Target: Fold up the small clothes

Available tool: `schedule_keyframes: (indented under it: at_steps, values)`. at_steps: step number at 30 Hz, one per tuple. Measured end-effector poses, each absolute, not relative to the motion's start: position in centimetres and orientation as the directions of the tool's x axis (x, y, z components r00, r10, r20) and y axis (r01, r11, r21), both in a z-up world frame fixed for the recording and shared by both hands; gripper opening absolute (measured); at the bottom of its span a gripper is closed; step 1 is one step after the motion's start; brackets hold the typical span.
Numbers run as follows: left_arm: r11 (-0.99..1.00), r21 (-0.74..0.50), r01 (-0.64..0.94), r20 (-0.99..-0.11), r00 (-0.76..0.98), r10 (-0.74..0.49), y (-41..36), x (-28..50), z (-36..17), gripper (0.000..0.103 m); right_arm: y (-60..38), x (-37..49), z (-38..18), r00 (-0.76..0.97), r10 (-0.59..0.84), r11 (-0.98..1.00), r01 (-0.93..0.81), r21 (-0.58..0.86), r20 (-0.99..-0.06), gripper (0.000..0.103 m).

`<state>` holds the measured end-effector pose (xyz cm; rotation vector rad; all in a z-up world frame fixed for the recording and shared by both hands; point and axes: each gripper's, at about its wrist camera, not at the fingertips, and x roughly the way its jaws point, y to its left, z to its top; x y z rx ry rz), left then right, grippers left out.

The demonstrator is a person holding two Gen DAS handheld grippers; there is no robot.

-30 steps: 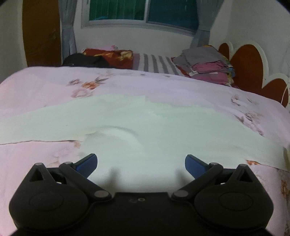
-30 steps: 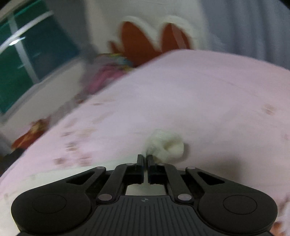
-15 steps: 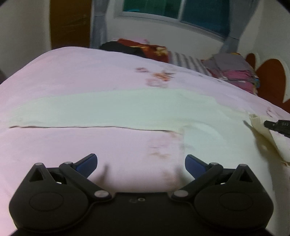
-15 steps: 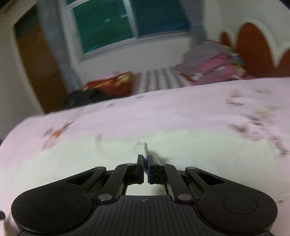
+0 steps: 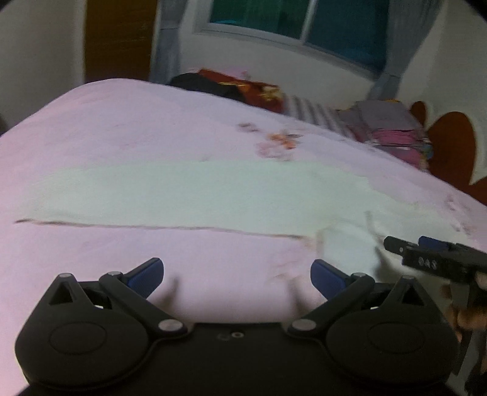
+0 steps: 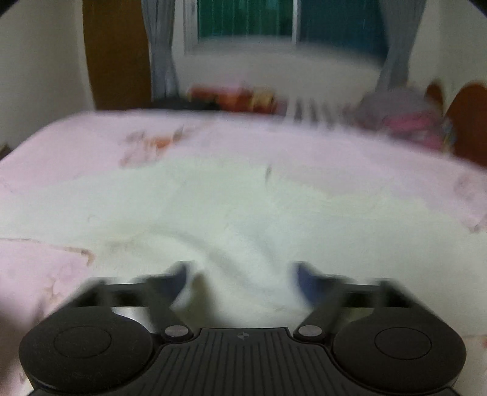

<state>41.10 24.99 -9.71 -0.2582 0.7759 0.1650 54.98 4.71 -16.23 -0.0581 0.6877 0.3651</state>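
A pale cream garment [image 5: 194, 195] lies spread in a long band across the pink floral bed [image 5: 121, 128]; it also fills the middle of the right wrist view [image 6: 231, 207]. My left gripper [image 5: 236, 272] is open and empty, low over bare pink sheet in front of the garment's near edge. My right gripper [image 6: 240, 278] is open, its blurred fingers on either side of a raised fold of the garment. In the left wrist view the right gripper [image 5: 395, 243] shows at the right, by the garment's lifted right end.
A stack of folded clothes [image 5: 392, 134] sits at the far right of the bed beside a scalloped red headboard [image 5: 450, 146]. Red and striped pillows [image 5: 261, 91] lie at the far edge under a window [image 5: 298, 27]. A brown door [image 5: 118, 39] stands far left.
My right gripper has opened and let go of the garment's end after carrying it leftward over the garment. My left gripper has swung left, staying open.
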Motion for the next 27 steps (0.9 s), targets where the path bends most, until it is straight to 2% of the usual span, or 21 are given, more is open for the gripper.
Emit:
schedule_keyframes:
  at_steps: [2,4,5,6,7,8,11,13,14,17,21,27]
  values:
    - [0.959,-0.215,-0.186,-0.69,0.723,-0.014,23.4,42.5,-9.6,0.097,3.0,55.0,-15.8,0.702,0.326,0.935,-0.339,0.104,-0.633,0.078]
    - [0.951,-0.287,-0.117,-0.677,0.727,-0.115,21.1,44.8,-9.7,0.083,0.5,54.9,-15.8,0.699,0.324,0.942,-0.304,0.145,-0.638,0.048]
    - [0.945,-0.315,-0.09,-0.678,0.718,-0.158,20.0,45.8,-10.0,0.072,-0.7,55.0,-15.8,0.692,0.314,0.947,-0.277,0.163,-0.649,0.042]
    - [0.934,-0.353,-0.057,-0.679,0.702,-0.214,18.7,47.2,-10.4,0.062,-2.2,55.1,-16.0,0.687,0.293,0.955,-0.237,0.176,-0.665,0.031]
    - [0.919,-0.394,-0.034,-0.675,0.689,-0.264,17.7,48.3,-10.9,0.057,-3.6,54.8,-16.1,0.686,0.273,0.962,-0.205,0.181,-0.674,0.026]
    - [0.903,-0.43,-0.023,-0.674,0.673,-0.304,16.7,49.5,-11.5,0.049,-5.1,54.5,-16.0,0.688,0.252,0.968,-0.173,0.183,-0.681,0.025]
    - [0.869,-0.492,-0.048,-0.69,0.631,-0.355,14.6,52.8,-13.6,0.049,-8.8,54.1,-16.2,0.68,0.202,0.978,-0.099,0.185,-0.705,0.025]
    - [0.861,-0.502,-0.077,-0.702,0.618,-0.355,13.8,54.4,-14.7,0.043,-11.0,53.7,-16.1,0.674,0.182,0.98,-0.068,0.185,-0.716,0.026]
    - [0.858,-0.506,-0.085,-0.708,0.61,-0.357,13.5,54.9,-15.2,0.036,-12.0,53.2,-16.1,0.671,0.178,0.98,-0.056,0.19,-0.72,0.025]
    - [0.856,-0.51,-0.085,-0.714,0.597,-0.366,13.0,56.3,-16.1,0.003,-14.3,53.1,-16.8,0.651,0.168,0.977,-0.013,0.211,-0.74,0.026]
    - [0.886,-0.461,-0.042,-0.664,0.679,-0.313,14.0,55.1,-13.7,0.003,-15.9,52.7,-16.8,0.653,0.186,0.969,0.0,0.246,-0.734,0.026]
    - [0.919,-0.388,-0.076,-0.671,0.706,-0.225,17.5,53.4,-12.4,0.003,-17.0,53.3,-16.8,0.663,0.187,0.962,0.027,0.273,-0.725,0.025]
